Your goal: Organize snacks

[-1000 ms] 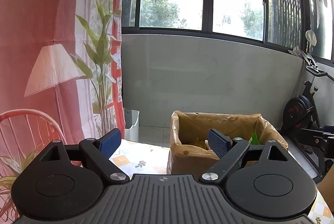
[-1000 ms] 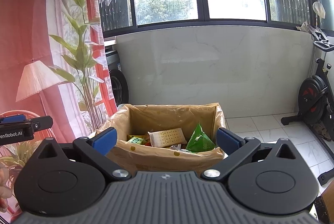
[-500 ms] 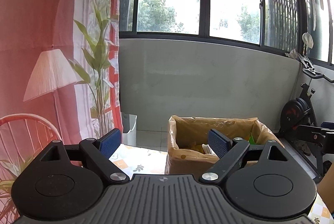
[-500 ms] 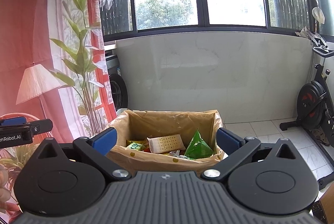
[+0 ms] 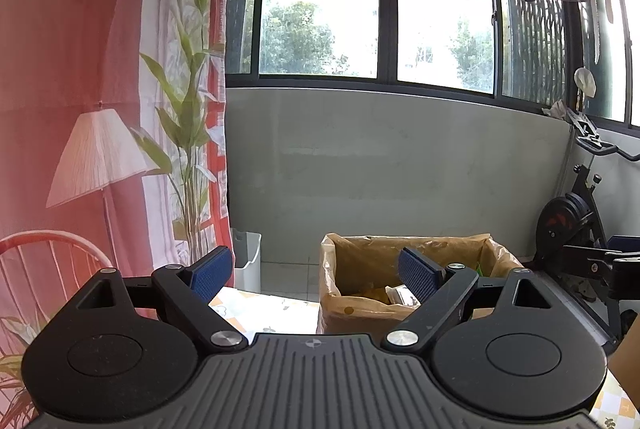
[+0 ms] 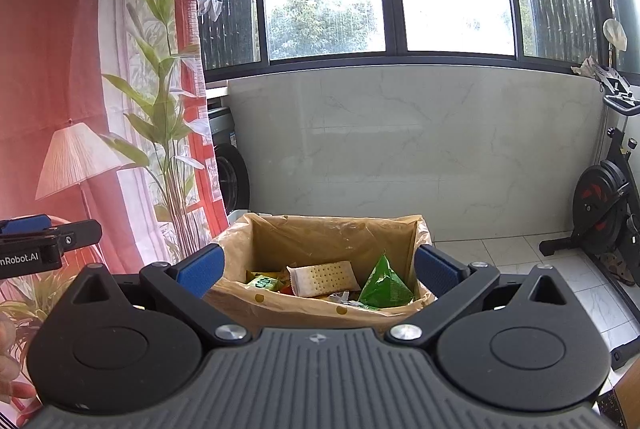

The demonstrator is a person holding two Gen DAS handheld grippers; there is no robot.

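A cardboard box lined with a yellowish plastic bag (image 6: pixel 332 241) stands ahead in the right wrist view and holds several snacks: a cracker pack (image 6: pixel 324 277), a green triangular pouch (image 6: pixel 386 283) and a small green packet (image 6: pixel 262 283). My right gripper (image 6: pixel 318 269) is open and empty, its blue pads either side of the box. In the left wrist view the same box (image 5: pixel 360 269) sits ahead to the right. My left gripper (image 5: pixel 316 269) is open and empty, its right pad overlapping the box opening.
A patterned tablecloth (image 5: pixel 260 309) shows under the box. A white bin (image 5: pixel 247 265) stands on the floor behind. An exercise bike (image 6: pixel 608 205) is at the right and a printed red curtain (image 5: pixel 80 109) hangs at the left. A second cardboard edge (image 5: pixel 626 361) is at far right.
Both views have tilted upward a little, so the box sits lower in each frame. Both grippers stay open and empty.
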